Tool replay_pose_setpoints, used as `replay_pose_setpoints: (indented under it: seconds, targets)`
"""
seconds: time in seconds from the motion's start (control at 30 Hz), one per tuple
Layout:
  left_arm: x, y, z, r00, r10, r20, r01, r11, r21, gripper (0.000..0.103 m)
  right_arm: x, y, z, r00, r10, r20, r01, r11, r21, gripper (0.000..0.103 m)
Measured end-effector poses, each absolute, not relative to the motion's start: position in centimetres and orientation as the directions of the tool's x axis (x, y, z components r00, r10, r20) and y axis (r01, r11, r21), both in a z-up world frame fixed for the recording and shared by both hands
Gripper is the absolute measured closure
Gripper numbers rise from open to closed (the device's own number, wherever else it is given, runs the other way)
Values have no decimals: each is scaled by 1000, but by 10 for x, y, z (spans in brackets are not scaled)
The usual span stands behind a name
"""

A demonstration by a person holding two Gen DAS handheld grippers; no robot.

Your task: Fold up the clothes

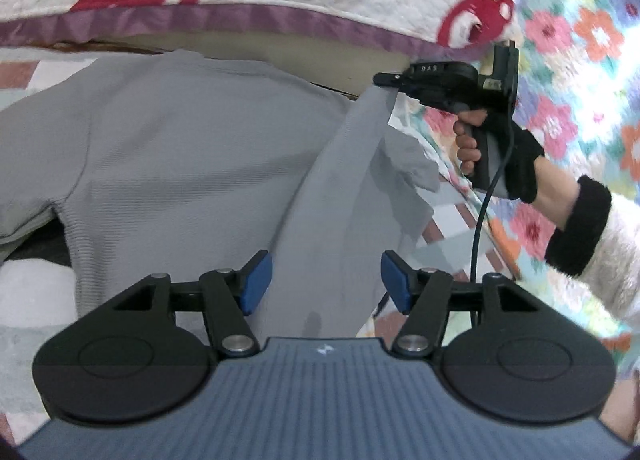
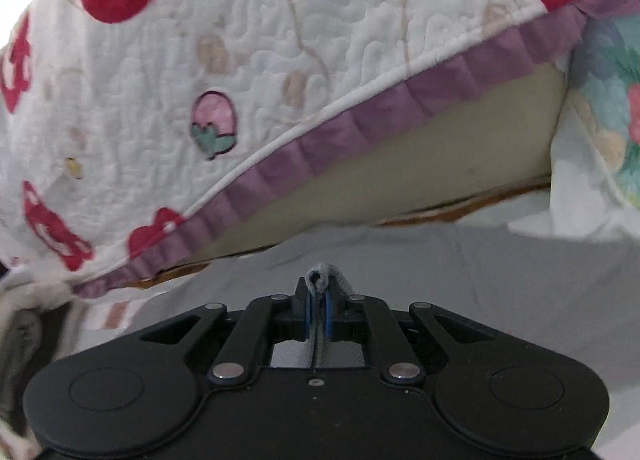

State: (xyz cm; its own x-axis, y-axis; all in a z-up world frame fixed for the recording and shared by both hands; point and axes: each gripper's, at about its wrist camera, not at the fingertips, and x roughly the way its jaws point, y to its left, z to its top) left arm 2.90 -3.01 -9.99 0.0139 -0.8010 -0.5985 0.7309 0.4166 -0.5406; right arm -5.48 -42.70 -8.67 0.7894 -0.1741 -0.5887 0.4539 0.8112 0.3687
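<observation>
A grey ribbed sweater (image 1: 180, 147) lies spread on the floor below a bed. My left gripper (image 1: 326, 280) is open, its blue pads (image 1: 256, 280) on either side of a lifted grey sleeve (image 1: 340, 187) without touching it. My right gripper (image 1: 386, 79) is shut on the far end of that sleeve and holds it up and stretched. In the right wrist view the right gripper (image 2: 319, 300) pinches a fold of grey fabric (image 2: 322, 274), with the rest of the sweater (image 2: 480, 280) below it.
A quilted white bedspread with red bears and a purple frill (image 1: 240, 15) hangs over the bed edge (image 2: 400, 175) just beyond the sweater. A floral blanket (image 1: 580, 39) lies at the right. A patterned mat (image 1: 440, 227) covers the floor.
</observation>
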Motion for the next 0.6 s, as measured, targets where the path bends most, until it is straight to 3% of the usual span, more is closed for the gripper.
replay_pose_setpoints:
  seconds: [0.17, 0.3, 0.43, 0.47, 0.53, 0.6]
  targets:
    - [30, -42, -114, 2, -744, -668, 744, 447, -496, 42, -45, -437, -90, 765, -246, -595, 488, 824, 287, 94]
    - [14, -60, -124, 56, -625, -779, 836, 456, -306, 36, -54, -444, -90, 760, -274, -589, 507, 817, 275, 94]
    - [11, -70, -139, 33, -536, -843, 851, 458, -258, 38, -73, -449, -85, 771, -288, -568, 521, 799, 302, 94]
    - [10, -70, -141, 49, -522, -852, 856, 461, -234, 54, -80, -450, -81, 778, -294, -556, 524, 792, 315, 94]
    - [8, -71, -136, 88, -518, -851, 878, 444, -179, 100, -90, -450, -75, 787, -302, -538, 525, 785, 329, 94]
    - [14, -73, -125, 120, -531, -839, 891, 431, -145, 100, -98, -451, -70, 788, -313, -530, 529, 785, 322, 94]
